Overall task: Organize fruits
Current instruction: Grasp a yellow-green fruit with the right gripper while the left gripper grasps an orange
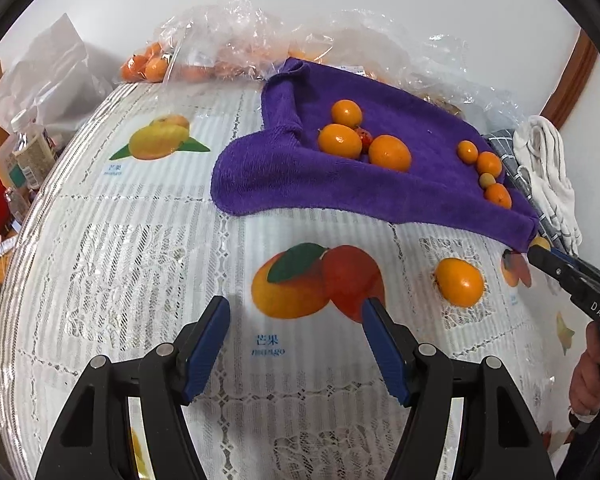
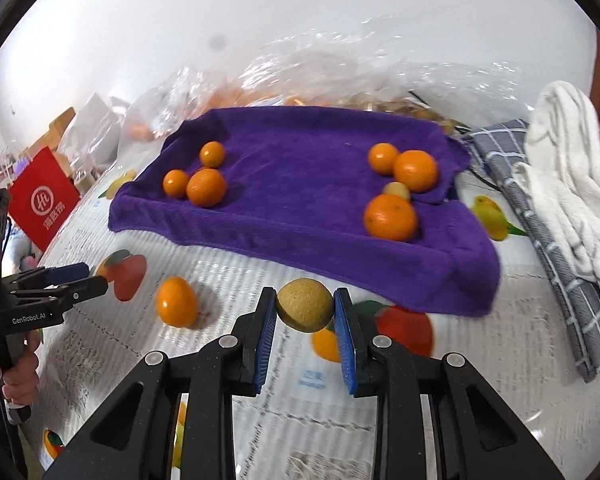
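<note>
Right hand-held gripper (image 2: 305, 312): jaws clamped on a small yellow-green fruit (image 2: 305, 305), held off the surface (image 2: 260, 420) just in front of the purple towel's near edge.
Left hand-held gripper (image 1: 296, 308): jaws apart, nothing between them, hovering over a printed mango picture on the cloth cover.
Purple towel (image 2: 300, 200): spread on the surface, edges rumpled.
Left cluster on towel: three oranges (image 2: 206, 187) touching; something small and reddish is wedged among them, too hidden to identify.
Right cluster on towel: three oranges (image 2: 391, 217) and one pale yellowish fruit (image 2: 397, 190), close together.
Loose orange (image 2: 177, 301): on the bare surface, between the two grippers.
Background: clear plastic bags (image 1: 236, 36) behind the towel, folded cloths (image 2: 560, 184) on the right.
</note>
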The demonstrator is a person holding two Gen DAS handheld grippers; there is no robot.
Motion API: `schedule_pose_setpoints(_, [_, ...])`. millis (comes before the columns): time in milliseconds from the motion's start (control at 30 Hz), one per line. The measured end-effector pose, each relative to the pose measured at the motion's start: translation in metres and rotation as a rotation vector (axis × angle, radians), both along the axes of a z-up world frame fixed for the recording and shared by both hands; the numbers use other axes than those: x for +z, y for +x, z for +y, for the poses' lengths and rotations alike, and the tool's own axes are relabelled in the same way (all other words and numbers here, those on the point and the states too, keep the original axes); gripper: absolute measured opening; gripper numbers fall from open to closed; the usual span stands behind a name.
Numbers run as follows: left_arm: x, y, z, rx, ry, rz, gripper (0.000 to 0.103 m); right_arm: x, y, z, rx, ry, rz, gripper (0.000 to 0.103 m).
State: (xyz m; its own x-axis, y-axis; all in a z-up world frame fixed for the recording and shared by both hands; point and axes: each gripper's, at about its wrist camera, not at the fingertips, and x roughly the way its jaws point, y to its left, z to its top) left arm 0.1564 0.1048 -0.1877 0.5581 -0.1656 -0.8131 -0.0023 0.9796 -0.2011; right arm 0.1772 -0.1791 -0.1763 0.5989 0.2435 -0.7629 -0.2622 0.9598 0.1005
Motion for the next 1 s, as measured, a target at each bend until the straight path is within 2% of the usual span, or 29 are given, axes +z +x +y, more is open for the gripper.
schedule_pose_setpoints(133, [0.003, -0.003, -0.004, -0.026, -0.062, -0.003, 0.065, -0.001, -0.003, -0.006, -0.006, 0.003, -0.001, 0.029])
schedule_pose_setpoints(500, [0.013, -0.005, -0.023, -0.087, -0.094, -0.026, 0.065, -0.002, -0.01, -0.019, -0.024, -0.004, -0.002, 0.029])
schedule_pose_setpoints(800, [0.012, -0.009, -0.02, -0.087, -0.112, -0.025, 0.066, 0.002, -0.011, -0.035, -0.058, -0.007, -0.011, 0.029])
schedule_pose_setpoints(900, [0.015, -0.007, -0.027, -0.115, -0.155, -0.03, 0.068, 0.005, -0.012, -0.043, -0.075, -0.007, -0.022, 0.029])
schedule_pose_setpoints(1000, [0.017, -0.004, -0.047, -0.162, -0.152, -0.035, 0.07, 0.01, -0.015, -0.053, -0.099, -0.008, -0.034, 0.029])
